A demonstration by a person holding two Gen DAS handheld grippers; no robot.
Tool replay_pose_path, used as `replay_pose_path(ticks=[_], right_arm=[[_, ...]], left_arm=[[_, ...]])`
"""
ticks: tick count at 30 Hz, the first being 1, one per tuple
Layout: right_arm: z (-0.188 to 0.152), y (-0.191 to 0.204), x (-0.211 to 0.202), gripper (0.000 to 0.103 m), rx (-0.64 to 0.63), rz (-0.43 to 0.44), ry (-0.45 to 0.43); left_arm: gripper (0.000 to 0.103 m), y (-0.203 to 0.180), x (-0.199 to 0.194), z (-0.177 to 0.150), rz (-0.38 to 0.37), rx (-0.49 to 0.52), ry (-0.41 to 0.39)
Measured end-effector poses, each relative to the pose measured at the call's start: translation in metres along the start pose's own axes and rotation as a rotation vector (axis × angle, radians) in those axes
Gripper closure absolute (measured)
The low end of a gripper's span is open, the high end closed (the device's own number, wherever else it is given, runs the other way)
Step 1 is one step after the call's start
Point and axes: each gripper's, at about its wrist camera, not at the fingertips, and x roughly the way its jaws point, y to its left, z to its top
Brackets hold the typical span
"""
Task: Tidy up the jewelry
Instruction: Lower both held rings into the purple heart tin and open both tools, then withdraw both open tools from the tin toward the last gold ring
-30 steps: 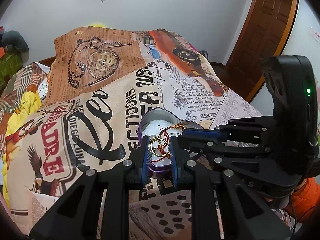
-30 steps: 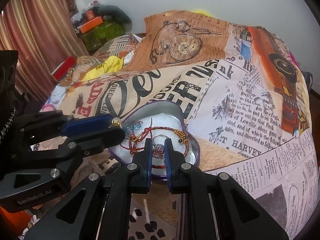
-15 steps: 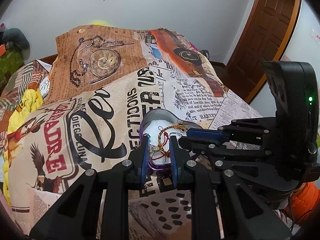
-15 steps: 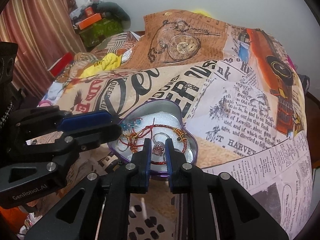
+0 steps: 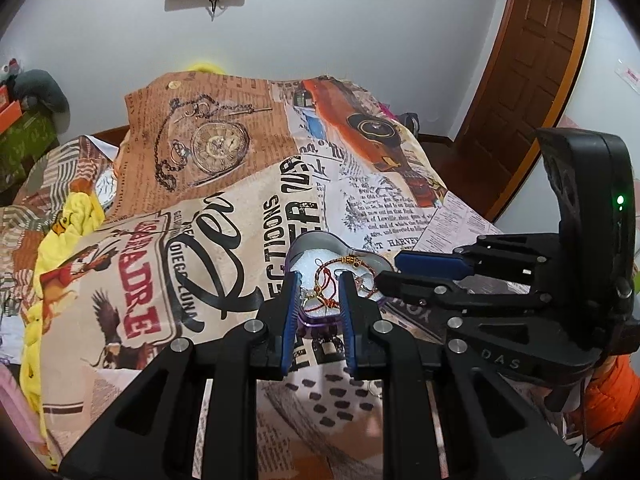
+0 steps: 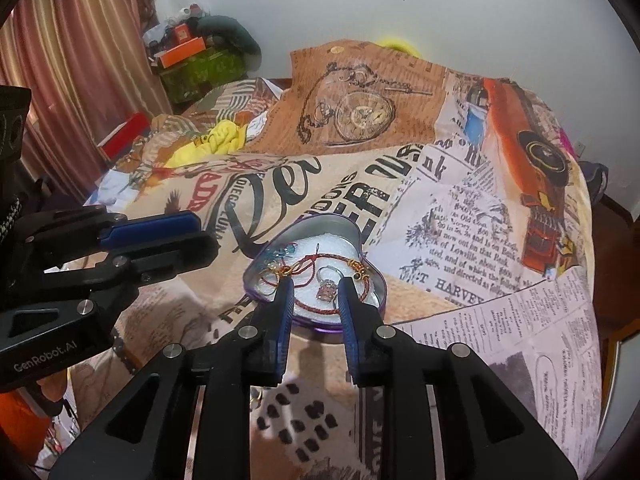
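Observation:
A purple heart-shaped tin (image 6: 376, 280) with a white lining lies on the printed bedspread. In it lie a red cord bracelet (image 6: 320, 258) with gold beads, a ring with a pink stone (image 6: 326, 290), gold hoops (image 6: 276, 270) and a small blue piece (image 6: 286, 249). My right gripper (image 6: 314, 286) is open and empty, fingertips at the tin's near rim on either side of the ring. My left gripper (image 5: 319, 280) is open and empty at the tin's (image 5: 320, 322) other near edge, with the red bracelet (image 5: 326, 280) seen between its fingers.
The newspaper-print bedspread (image 6: 460, 208) covers the bed. Yellow cloth (image 6: 216, 140) and boxes (image 6: 184, 50) lie at the far left by a curtain. A brown door (image 5: 532, 64) stands at the right. Each gripper shows in the other's view: right (image 5: 424, 272), left (image 6: 160, 236).
Both grippers have opened wider and drawn back a little from the tin. The gold hoops that were between my left fingers now lie in the tin.

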Motion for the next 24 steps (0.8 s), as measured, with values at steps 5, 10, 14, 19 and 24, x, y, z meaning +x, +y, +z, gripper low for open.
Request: replay_pose_path(ticks=[5,10,14,19,24], right_arm=[[-0.005,0.004,-0.014,0.082,0.005,-0.011,-0.016],[-0.013,0.007,-0.021,0.082,0.011,-0.013,-0.008],[-0.024,0.009,-0.022,0.082,0.018,-0.009,0.009],[-0.038,0.013,-0.013,0.081,0.026,0.005,0.061],[-0.052,0.026,0.004,0.081,-0.006,0.033,0.133]], left_arm=[[0.076,-0.003,-0.015,-0.005,0.009,0.004,-0.011],[0.076,-0.006,-0.023,-0.016,0.012,0.002,0.002],[0.076,-0.008,-0.021,-0.029,0.009,0.003,0.039],[0.076,-0.010,-0.017,-0.046,0.027,0.008,0.075],[0.076,-0.005,-0.013,-0.063,0.020,-0.016,0.112]])
